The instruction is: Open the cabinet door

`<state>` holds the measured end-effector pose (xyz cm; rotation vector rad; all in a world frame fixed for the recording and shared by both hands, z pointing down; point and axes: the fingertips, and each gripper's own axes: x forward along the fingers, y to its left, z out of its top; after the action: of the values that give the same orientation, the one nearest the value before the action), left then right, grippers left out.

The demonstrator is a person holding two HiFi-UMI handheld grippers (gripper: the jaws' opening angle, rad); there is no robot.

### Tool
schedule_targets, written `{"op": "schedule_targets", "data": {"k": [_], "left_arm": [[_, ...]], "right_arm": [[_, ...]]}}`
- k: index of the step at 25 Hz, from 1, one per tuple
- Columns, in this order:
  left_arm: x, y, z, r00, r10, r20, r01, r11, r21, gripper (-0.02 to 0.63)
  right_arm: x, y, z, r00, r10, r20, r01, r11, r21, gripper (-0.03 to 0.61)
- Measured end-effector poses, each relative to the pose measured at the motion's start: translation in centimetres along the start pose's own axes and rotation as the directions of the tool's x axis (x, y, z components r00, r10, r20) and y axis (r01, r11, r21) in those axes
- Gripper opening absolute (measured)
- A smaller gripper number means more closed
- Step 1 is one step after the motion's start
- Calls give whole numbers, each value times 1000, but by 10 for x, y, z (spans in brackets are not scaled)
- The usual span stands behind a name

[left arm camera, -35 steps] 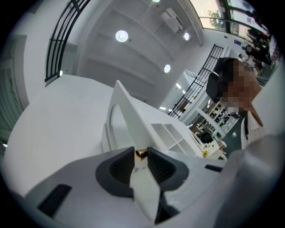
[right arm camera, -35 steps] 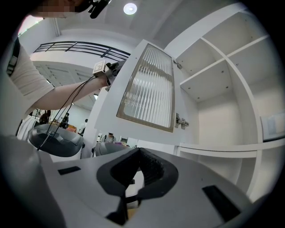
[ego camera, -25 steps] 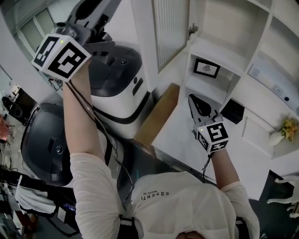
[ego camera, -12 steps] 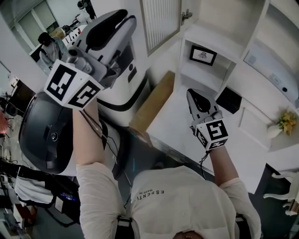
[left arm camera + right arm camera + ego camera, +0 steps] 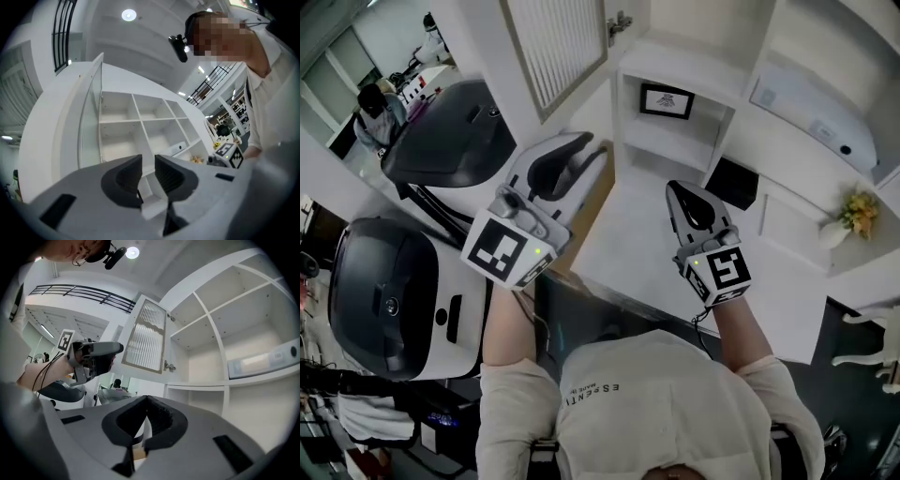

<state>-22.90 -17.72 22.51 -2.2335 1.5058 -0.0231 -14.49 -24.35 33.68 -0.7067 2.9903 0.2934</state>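
1. Cabinet door [image 5: 555,47], white-framed with a ribbed glass panel, stands swung open away from the white cabinet [image 5: 675,66], hinged at its right edge in the head view.
2. Left gripper [image 5: 592,146] is held below the door and apart from it. Its jaws are a narrow gap apart, with nothing between them.
3. Right gripper [image 5: 678,190] points toward the open shelves, near a black object on the counter. Its jaw tips meet, holding nothing.
4. A small framed picture [image 5: 667,101] sits in one open compartment behind both grippers.
5. Yellow flowers [image 5: 858,211] stand on a lower shelf at far right.
6. Two rounded black-and-white machines [image 5: 384,300] stand at the left.
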Motion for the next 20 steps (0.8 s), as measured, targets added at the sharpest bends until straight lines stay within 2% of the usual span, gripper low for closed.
{"op": "schedule_targets", "data": {"k": [5,9,15,20], "left_arm": [[19,-29,-62,998,-42,-52,35,991,-126,71],[31,-42,-94,996,-52,-73,37,981,-191,53],[52,-63,-126,991,-112,-75,89,962,-259,3],[63,-77,-143,983,-157,-97,128,957,-259,3]], "right_arm": [[-12,-21,-11,997,-68,-26,68,998,7,15],[-18,-33,-18,995,-95,-35,95,995,7,14],[-31,-50,-34,985,-163,-51,164,986,30,14],[-42,-61,-43,980,-195,-37,197,978,61,15]]}}
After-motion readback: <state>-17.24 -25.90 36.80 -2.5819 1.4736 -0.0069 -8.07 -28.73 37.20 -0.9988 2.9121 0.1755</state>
